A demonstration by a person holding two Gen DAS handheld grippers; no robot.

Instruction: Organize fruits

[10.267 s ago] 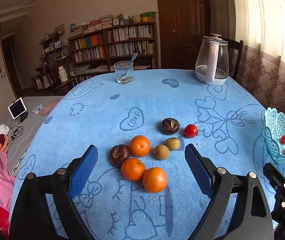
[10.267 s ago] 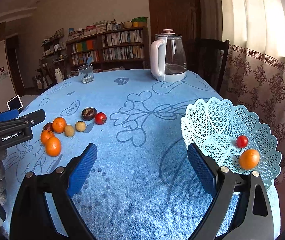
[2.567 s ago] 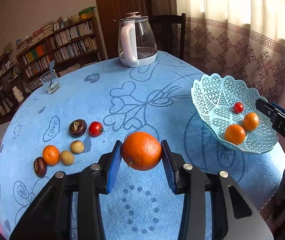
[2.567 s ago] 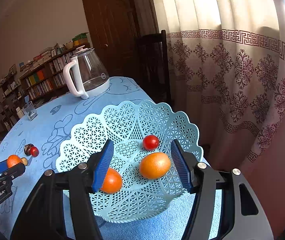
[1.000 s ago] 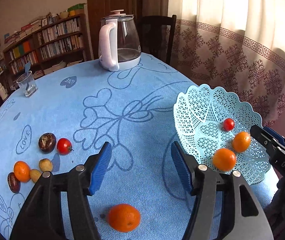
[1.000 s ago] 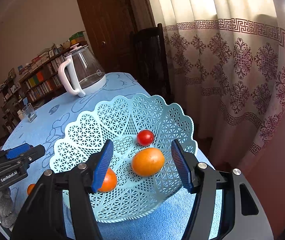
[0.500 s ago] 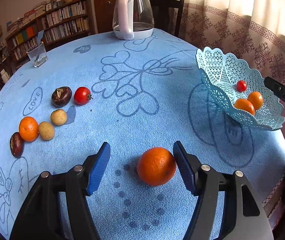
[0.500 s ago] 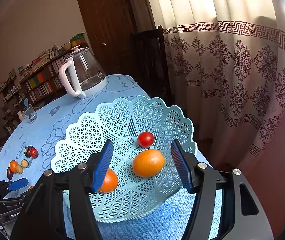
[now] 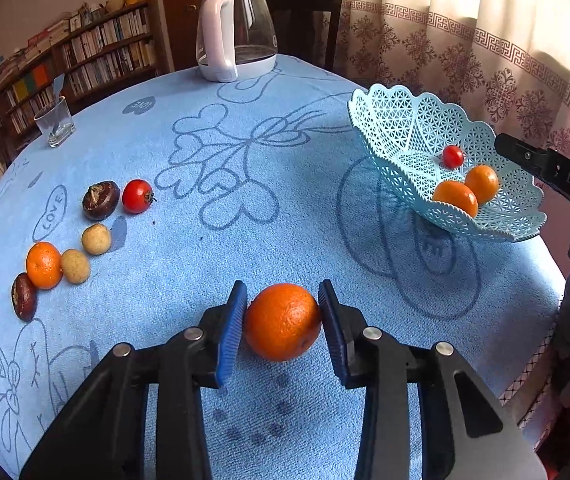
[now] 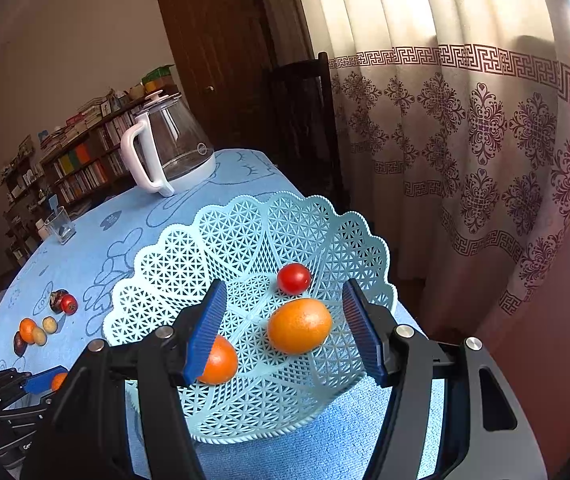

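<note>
- Left gripper (image 9: 281,322): jaws closing, both blue pads against an orange (image 9: 282,321) that sits on the blue tablecloth (image 9: 245,160).
- Right gripper (image 10: 285,328): jaws partly apart, nothing between the pads, held over the basket (image 10: 173,264).
- Basket contents: two oranges and a tomato (image 10: 293,278).
- Six fruits lie at the table's left.

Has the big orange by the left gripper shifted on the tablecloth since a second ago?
Cannot tell: the left camera itself moved. The orange lies on the tablecloth between the closing left gripper pads, as before left of the basket.
</note>
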